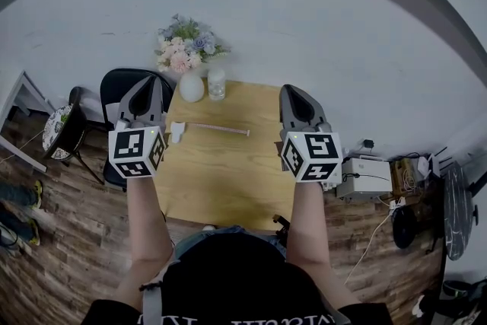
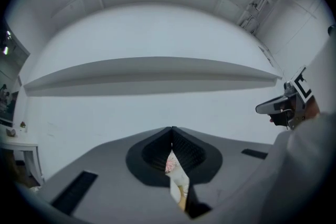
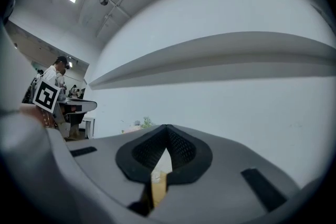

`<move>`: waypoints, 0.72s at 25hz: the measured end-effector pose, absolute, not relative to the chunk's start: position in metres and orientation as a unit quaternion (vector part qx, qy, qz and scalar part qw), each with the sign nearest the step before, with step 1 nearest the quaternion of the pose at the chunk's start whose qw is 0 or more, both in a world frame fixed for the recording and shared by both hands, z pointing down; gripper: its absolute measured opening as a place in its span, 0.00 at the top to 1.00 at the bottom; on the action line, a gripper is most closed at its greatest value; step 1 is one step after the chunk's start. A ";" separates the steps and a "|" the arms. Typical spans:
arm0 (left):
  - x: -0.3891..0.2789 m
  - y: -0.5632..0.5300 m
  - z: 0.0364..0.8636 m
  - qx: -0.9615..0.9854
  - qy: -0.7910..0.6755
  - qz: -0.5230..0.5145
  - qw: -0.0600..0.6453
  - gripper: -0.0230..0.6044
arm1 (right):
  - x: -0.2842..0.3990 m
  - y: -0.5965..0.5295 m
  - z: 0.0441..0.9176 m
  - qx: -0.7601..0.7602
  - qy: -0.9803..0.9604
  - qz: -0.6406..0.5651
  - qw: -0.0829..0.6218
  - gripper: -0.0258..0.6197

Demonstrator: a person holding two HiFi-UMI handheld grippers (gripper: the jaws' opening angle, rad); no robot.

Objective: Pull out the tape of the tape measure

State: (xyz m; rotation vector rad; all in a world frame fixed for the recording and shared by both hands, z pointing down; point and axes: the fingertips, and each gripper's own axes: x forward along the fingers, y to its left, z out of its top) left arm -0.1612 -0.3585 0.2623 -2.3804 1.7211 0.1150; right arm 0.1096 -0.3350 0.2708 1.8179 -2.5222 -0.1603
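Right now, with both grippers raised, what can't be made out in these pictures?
- Tape measure, head view: too small to read the markings on its tape or to see the hook.
- Both gripper views: the shut jaws hide nearly all of the table. Only a sliver shows through each gap, and the tape measure is not visible.
- Table, head view: the side edges are partly covered by the left gripper and the right gripper.

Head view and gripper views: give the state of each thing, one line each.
left gripper: shut, nothing between the jaws.
right gripper: shut, nothing between the jaws.
tape measure: lying on the table, not held.
tape: drawn out, flat on the table.
vase: upright, holding flowers.
glass jar: upright.
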 end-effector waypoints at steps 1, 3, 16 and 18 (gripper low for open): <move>-0.160 -0.359 0.261 -0.806 0.582 0.039 0.103 0.94 | 0.111 -0.335 0.269 0.585 -0.809 -0.054 0.012 0.94; -0.159 -0.359 0.259 -0.805 0.582 0.041 0.106 0.94 | 0.111 -0.336 0.266 0.587 -0.807 -0.061 0.012 0.94; -0.155 -0.366 0.249 -0.801 0.584 0.046 0.125 0.94 | 0.118 -0.340 0.252 0.592 -0.801 -0.087 0.011 0.94; -0.155 -0.367 0.247 -0.801 0.582 0.045 0.129 0.94 | 0.119 -0.341 0.249 0.593 -0.799 -0.093 0.009 0.94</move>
